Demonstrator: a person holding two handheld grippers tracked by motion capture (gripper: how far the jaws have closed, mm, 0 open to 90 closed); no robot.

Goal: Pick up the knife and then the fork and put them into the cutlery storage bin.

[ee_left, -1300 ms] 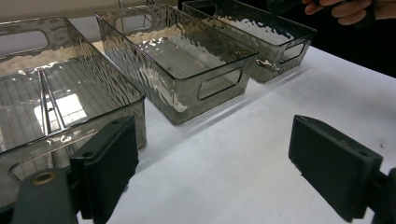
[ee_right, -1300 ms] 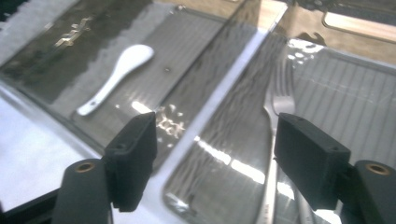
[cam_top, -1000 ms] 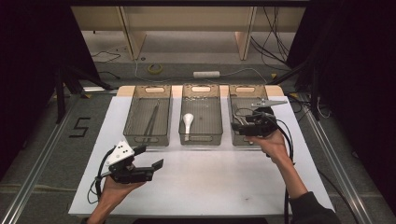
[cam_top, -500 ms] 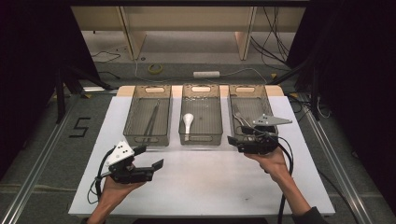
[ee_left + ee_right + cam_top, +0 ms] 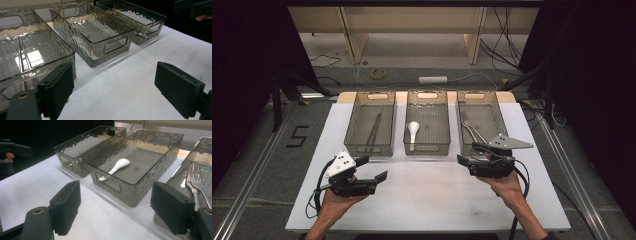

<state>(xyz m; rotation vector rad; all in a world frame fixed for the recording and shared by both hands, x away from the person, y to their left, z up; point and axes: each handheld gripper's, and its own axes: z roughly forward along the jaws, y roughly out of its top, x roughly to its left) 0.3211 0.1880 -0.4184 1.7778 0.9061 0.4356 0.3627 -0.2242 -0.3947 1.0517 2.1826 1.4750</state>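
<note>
On the white table, both claws, left and right, gape empty before the three bins' near edges.

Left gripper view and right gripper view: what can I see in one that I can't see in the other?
The left gripper view gives you the thin sticks lying in the nearest tray. The right gripper view gives you the white spoon in the middle tray and the forks in the tray next to it. Both share the middle tray and the white table.
</note>
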